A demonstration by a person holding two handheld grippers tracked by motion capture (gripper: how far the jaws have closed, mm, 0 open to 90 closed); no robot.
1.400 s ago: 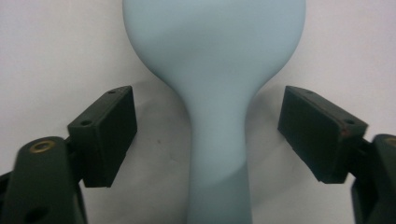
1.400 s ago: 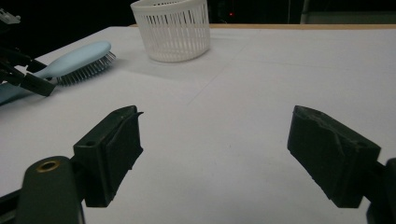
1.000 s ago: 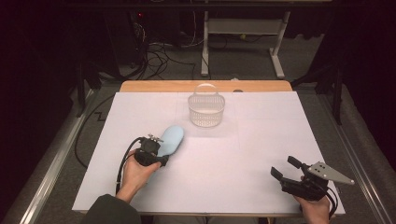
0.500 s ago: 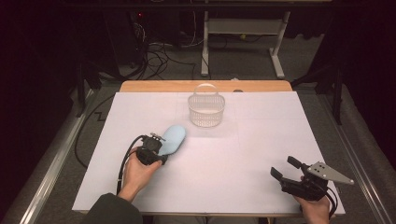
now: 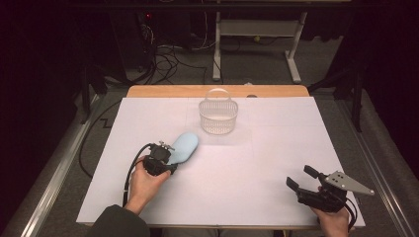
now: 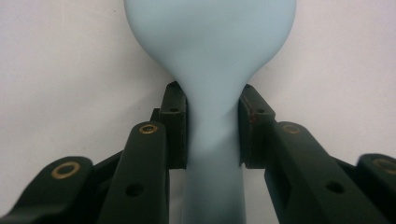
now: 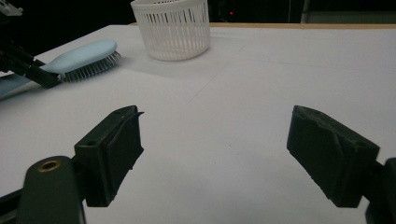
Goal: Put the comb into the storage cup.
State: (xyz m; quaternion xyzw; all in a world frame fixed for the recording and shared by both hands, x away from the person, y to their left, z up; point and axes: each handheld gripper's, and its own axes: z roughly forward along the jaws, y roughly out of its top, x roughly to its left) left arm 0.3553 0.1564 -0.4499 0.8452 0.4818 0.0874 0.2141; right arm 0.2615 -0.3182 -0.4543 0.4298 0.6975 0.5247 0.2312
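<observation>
Hairbrush (image 5: 183, 147), smooth pale-blue oval back, narrow handle, bristles down

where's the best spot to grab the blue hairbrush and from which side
Probably the narrow neck of the hairbrush, from the handle end: the head is wide and its bristles face down on the table. The left tool has just been closing there, pads against the neck.

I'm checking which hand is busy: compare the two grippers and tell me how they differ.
The left gripper has its jaws closed on the light blue hairbrush's handle, having just been closing; the right gripper stands wide open with nothing between its jaws. The left sits mid-table, the right near the front right corner. Both are black, hand-held, two-jawed.
</observation>
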